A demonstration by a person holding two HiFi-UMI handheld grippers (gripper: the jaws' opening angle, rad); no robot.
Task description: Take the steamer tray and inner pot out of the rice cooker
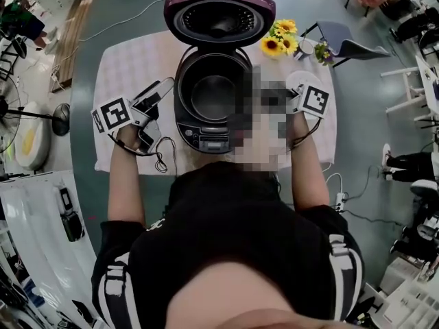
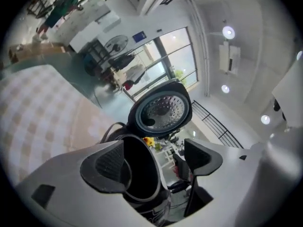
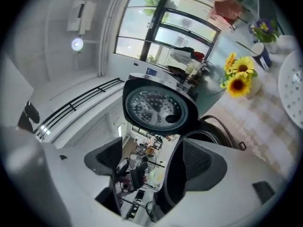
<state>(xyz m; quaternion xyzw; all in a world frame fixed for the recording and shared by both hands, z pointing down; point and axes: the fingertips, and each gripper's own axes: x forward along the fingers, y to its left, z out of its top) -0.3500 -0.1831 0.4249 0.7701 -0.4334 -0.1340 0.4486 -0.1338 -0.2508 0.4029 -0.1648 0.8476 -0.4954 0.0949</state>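
One round, dark, possibly metal inner pot (image 1: 213,96) fills the rice cooker (image 1: 204,140).

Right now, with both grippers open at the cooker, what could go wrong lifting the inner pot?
1. The left gripper and right gripper flank the inner pot; uneven bites on its rim could tilt or drop it.
2. The open lid stands just behind; a lift drifting back may hit it.
3. A black cable loops on the cloth by the left gripper and could snag.

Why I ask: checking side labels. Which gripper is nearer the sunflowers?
The right gripper, close to the sunflowers; the left gripper sits across the rice cooker.
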